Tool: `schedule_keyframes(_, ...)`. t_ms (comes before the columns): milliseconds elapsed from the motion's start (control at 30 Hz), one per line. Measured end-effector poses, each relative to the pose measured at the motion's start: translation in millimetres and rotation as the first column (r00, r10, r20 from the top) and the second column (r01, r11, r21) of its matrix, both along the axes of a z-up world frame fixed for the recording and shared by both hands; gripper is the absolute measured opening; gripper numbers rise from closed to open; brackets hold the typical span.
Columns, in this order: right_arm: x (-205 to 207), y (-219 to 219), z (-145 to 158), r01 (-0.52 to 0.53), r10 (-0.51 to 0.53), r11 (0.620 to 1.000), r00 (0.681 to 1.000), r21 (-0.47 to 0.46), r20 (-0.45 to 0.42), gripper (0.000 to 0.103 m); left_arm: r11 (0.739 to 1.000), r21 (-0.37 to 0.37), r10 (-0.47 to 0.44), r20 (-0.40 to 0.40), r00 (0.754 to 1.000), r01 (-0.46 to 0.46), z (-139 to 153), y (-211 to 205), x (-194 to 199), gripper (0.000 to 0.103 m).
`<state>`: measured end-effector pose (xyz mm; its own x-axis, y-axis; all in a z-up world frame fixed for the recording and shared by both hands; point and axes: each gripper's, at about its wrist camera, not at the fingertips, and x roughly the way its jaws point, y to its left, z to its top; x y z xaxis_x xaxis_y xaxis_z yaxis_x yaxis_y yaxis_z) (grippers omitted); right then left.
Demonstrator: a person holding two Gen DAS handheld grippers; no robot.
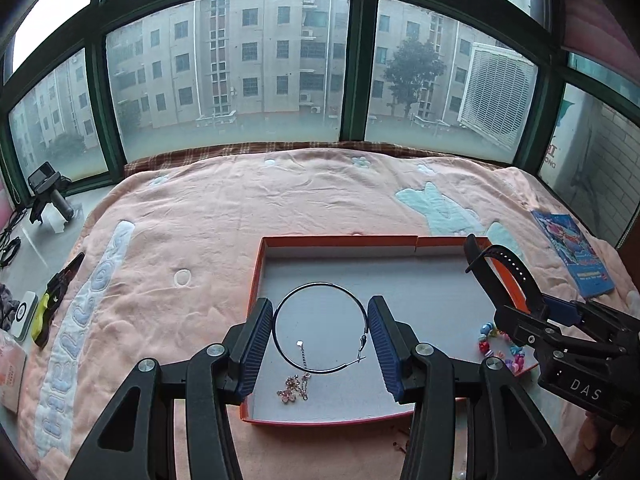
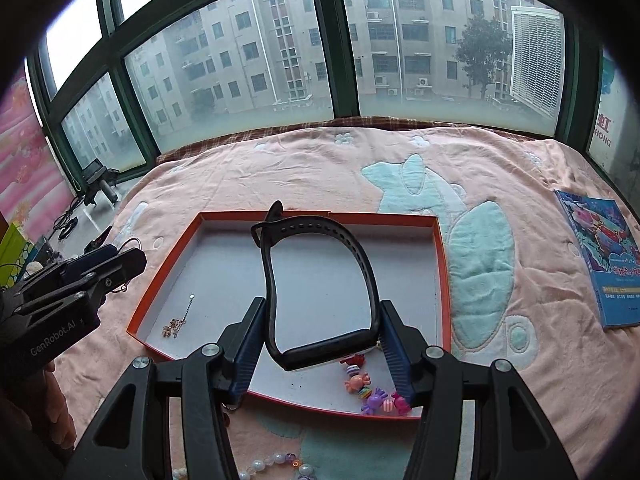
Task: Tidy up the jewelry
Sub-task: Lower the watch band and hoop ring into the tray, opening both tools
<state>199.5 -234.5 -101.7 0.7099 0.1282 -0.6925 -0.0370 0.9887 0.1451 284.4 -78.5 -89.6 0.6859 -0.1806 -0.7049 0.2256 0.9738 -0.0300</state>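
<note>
An orange-rimmed tray (image 1: 340, 241) with a grey floor lies on the pink blanket. My left gripper (image 1: 320, 300) hangs over its near left part, shut on a large thin metal hoop (image 1: 320, 283) that spans both pads. Below the hoop a rose-gold chain (image 1: 296, 388) rests on the tray floor. My right gripper (image 2: 322, 302) is over the tray's (image 2: 224, 264) near right part, shut on a black wristband (image 2: 316, 225) that stands up in a loop. A colourful bead bracelet (image 2: 372, 396) lies in the tray's near right corner. Each gripper shows in the other's view: right gripper (image 1: 480, 252), left gripper (image 2: 128, 256).
A blue book (image 2: 600, 260) lies on the blanket to the right of the tray. A string of pearl beads (image 2: 276, 460) sits on the blanket in front of it. Yellow-handled pliers (image 1: 60, 288) and a white device (image 1: 24, 314) lie at the bed's left edge. Windows close off the far side.
</note>
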Motion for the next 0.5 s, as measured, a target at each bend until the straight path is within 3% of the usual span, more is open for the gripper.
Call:
schedule_keyframes(200, 25.8, 8.3, -25.5, -0.027, 0.025, 0.999, 0.997, -0.020, -0.077, 0.061, 1.000, 0.008, 0.015, -0.100, 0.995, -0.014, -42.1, 1.6, 36.1, 0.052)
schedule_keyframes(500, 48.0, 11.9, -44.6, -0.048, 0.046, 0.999, 0.990, -0.013, -0.133, 0.063, 1.000, 0.007, 0.024, -0.157, 0.987, -0.023, -70.7, 3.2, 66.7, 0.053)
